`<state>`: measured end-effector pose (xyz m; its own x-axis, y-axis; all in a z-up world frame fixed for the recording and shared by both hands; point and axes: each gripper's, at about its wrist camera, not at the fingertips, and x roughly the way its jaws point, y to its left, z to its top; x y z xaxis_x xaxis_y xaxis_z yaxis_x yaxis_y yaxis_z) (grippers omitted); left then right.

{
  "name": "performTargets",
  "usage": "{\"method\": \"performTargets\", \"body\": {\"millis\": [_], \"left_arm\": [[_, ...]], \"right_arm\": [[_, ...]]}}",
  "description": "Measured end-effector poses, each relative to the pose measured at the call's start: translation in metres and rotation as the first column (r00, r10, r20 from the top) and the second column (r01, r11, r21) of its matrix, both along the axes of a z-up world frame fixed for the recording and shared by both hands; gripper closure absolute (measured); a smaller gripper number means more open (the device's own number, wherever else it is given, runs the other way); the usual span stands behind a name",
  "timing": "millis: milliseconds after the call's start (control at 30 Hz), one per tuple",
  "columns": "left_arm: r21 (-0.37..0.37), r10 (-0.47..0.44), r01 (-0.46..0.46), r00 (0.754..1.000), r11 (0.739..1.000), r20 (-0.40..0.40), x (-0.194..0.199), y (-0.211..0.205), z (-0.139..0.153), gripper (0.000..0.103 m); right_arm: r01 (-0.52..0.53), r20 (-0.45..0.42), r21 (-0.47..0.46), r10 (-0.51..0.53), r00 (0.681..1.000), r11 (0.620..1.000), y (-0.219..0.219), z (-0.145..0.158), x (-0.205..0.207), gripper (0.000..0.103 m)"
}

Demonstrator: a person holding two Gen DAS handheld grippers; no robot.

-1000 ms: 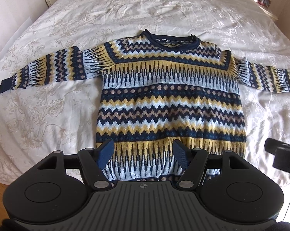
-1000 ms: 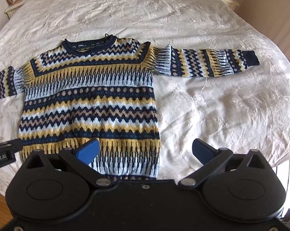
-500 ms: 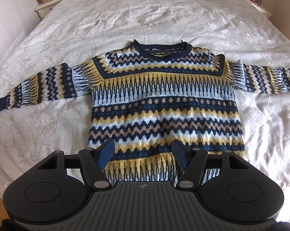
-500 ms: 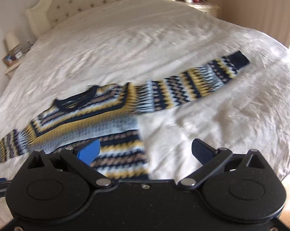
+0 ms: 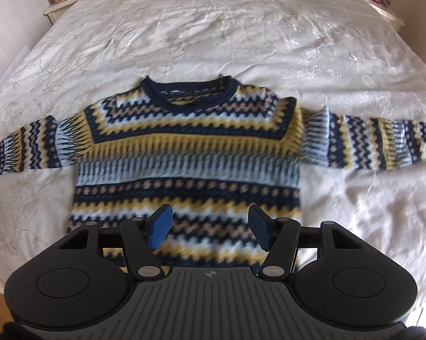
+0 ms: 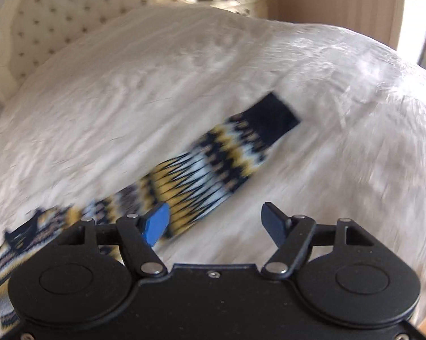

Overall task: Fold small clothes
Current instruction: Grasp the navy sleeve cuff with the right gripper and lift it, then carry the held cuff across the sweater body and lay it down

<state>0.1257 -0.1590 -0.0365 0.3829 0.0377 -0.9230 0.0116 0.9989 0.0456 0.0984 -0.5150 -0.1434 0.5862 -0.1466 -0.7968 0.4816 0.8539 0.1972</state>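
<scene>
A cream bedspread point(image 5: 241, 28) with a faint floral weave covers the whole bed, creased and catching daylight. On it the patterned sweater point(image 5: 187, 153) lies flat, neck away from the left gripper point(image 5: 210, 228), both sleeves stretched out to the sides. That gripper hangs above the lower body of the sweater with its blue pads apart; its jaws have just been closing a little, and no fabric sits between them. Beyond the bed's far corners, ahead and to either side of this gripper, stand two bedside tables: the left one point(image 5: 60, 2) carries a framed photo and a small clock, the right one point(image 5: 383, 8) some small items too far off to name.

The right gripper point(image 6: 215, 226) looks along the sweater's right sleeve point(image 6: 213, 170) (the view is blurred), whose dark cuff point(image 6: 272, 116) lies ahead and slightly right of its fingers. Its jaws have just been closing but stand fairly wide, with only bedspread between them. A tufted headboard point(image 6: 71, 14) rises far ahead to its left.
</scene>
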Motion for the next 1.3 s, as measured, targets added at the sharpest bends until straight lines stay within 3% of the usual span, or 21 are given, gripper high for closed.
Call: {"method": "performTargets", "body": {"millis": [100,233,433,533,800,967,1300], "left_arm": [[-0.016,0.007,-0.007,1.0,1.0,-0.021,0.009,-0.022,-0.002,0.045],[-0.004,0.027,-0.027,0.998,1.0,-0.051,0.018,-0.043,-0.007,0.045],[0.02,0.045,-0.044,0.996,0.999,-0.081,0.031,-0.061,-0.01,0.045],[0.033,0.055,-0.052,0.994,0.998,-0.091,0.035,-0.065,-0.011,0.045],[0.049,0.084,-0.079,0.991,0.996,-0.105,0.04,-0.065,-0.013,0.045],[0.048,0.077,-0.072,0.992,0.996,-0.096,0.038,-0.063,-0.011,0.045],[0.007,0.082,-0.082,0.994,0.997,-0.072,0.03,-0.027,-0.007,0.045]], "right_arm": [[0.024,0.0,0.069,-0.024,1.0,0.997,-0.049,-0.013,0.025,0.037],[0.072,0.024,0.155,-0.077,0.997,0.985,-0.097,-0.031,0.05,0.037],[0.099,-0.008,0.179,-0.099,0.995,0.979,-0.13,-0.066,0.078,0.037],[0.128,0.002,0.25,-0.133,0.991,0.96,-0.138,-0.081,0.079,0.038],[0.104,0.042,0.401,-0.131,0.99,0.91,-0.15,-0.1,0.081,0.08],[0.086,0.098,0.385,-0.133,0.986,0.919,-0.144,-0.08,0.074,0.083],[-0.037,0.197,0.305,-0.024,0.98,0.952,-0.086,-0.002,0.066,0.084]]}}
